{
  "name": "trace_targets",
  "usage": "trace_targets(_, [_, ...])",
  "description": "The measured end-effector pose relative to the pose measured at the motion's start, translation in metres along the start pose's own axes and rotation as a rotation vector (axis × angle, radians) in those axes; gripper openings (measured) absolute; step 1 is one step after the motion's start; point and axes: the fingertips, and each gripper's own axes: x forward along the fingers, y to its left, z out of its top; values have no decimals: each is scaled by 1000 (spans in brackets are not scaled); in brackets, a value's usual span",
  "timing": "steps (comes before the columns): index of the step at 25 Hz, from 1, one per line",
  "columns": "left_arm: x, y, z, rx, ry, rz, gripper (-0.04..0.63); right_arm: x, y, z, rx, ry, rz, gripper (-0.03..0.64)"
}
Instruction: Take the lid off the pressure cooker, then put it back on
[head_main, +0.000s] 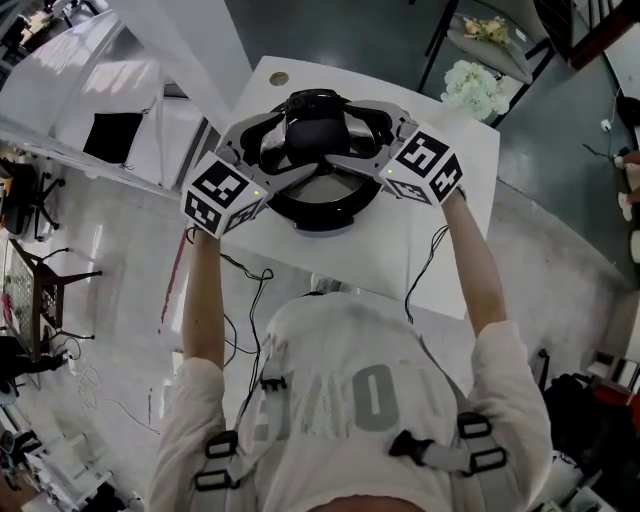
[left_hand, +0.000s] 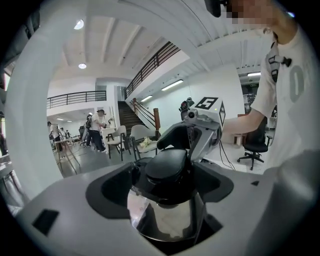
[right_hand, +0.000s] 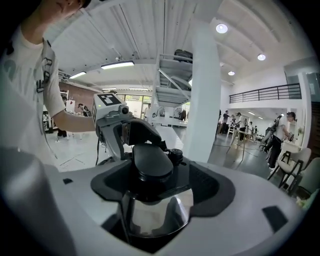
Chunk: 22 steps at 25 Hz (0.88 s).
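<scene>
Cooker (head_main: 330, 208), black, stands on a white table (head_main: 470, 150), toward the table's far edge. The lid (left_hand: 165, 220), polished steel dome with a black handle (left_hand: 167, 167) on top, is over the cooker; no view shows whether it is seated or raised off the rim. Left gripper (left_hand: 167, 176) comes in from the cooker's left and right gripper (right_hand: 160, 182) from its right, so the two face each other across the lid, both tilted slightly downward. Left gripper: jaws stand wide apart, one on either side of the handle. The handle is in the gap, and dark pad faces show on each side of it. No pad is seen pressing on it, so nothing is held. Right gripper: same reading, with jaws wide, handle and a small black knob (right_hand: 175, 155) between them, steel dome visible below through the gap, and no grip seen. In the head view the marker cubes sit just off the cooker's left and right sides, and the jaw arms reach over the rim toward the handle. Each gripper view shows the opposite gripper directly beyond the handle, close to it. Cables (head_main: 425, 265) trail off the table edge nearest the person, on the near side of the cooker.
</scene>
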Motion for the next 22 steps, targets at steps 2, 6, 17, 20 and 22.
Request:
trace_targets(2, [3, 1, -3, 7, 16, -20, 373, 3, 2, -3, -10, 25, 22, 351])
trace_targets(6, [5, 0, -3, -6, 25, -77, 305, 7, 5, -8, -41, 68, 52, 324])
trace_targets(17, [5, -2, -4, -50, 53, -128, 262, 7, 10, -8, -13, 63, 77, 268])
trace_targets(20, [6, -1, -5, -83, 96, -107, 264, 8, 9, -9, -10, 71, 75, 268])
trace_targets(22, [7, -1, -5, -90, 98, -108, 264, 8, 8, -9, -12, 71, 70, 267])
